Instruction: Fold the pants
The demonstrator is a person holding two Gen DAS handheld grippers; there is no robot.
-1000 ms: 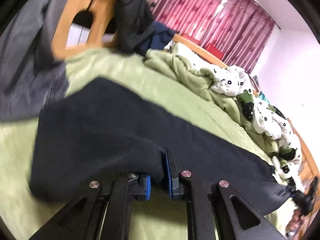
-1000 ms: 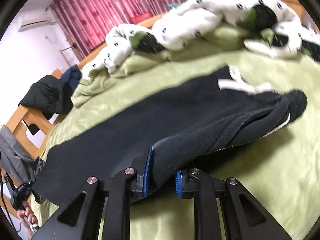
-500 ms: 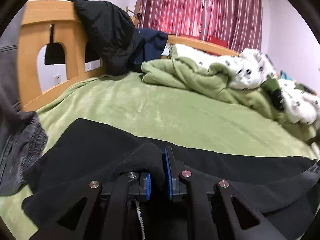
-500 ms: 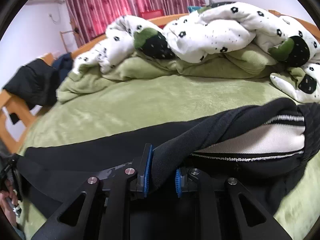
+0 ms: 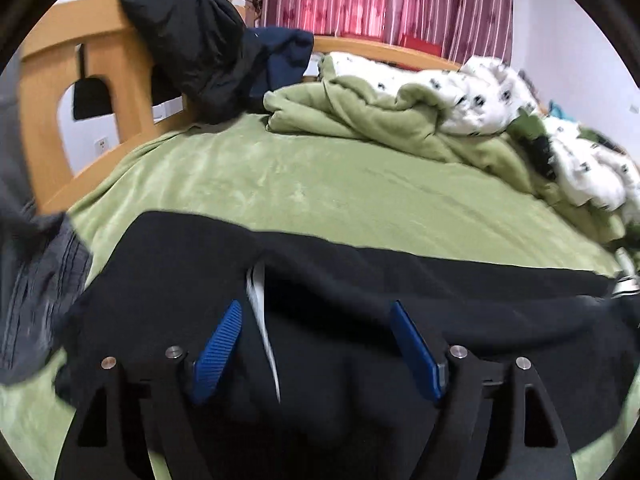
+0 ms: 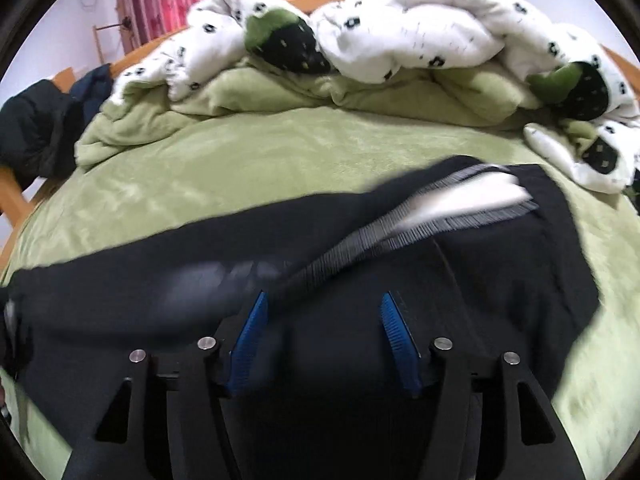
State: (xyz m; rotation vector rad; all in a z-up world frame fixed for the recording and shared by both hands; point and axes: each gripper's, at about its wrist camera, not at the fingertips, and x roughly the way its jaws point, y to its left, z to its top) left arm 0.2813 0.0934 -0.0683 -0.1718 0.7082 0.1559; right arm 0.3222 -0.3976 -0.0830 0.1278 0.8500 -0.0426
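The black pants (image 5: 360,292) lie folded lengthwise across the green bed sheet (image 5: 300,184). A white drawstring or lining strip shows between the layers (image 5: 260,312). My left gripper (image 5: 316,320) is open, its blue pads spread just above the pants' left end. In the right wrist view the pants (image 6: 160,264) stretch left, with the grey-edged waistband and white lining (image 6: 460,200) at the right end. My right gripper (image 6: 322,312) is open above the cloth, holding nothing.
A rumpled green blanket (image 5: 380,120) and white patterned duvet (image 6: 400,32) lie piled at the far side of the bed. A wooden bed frame (image 5: 44,92) with dark jackets (image 5: 192,40) stands at left. Grey clothing (image 5: 36,288) hangs at the left edge.
Both grippers were shut on the pants' near edge and carried it over; now both have opened and let go, and the pants lie folded on the bed.
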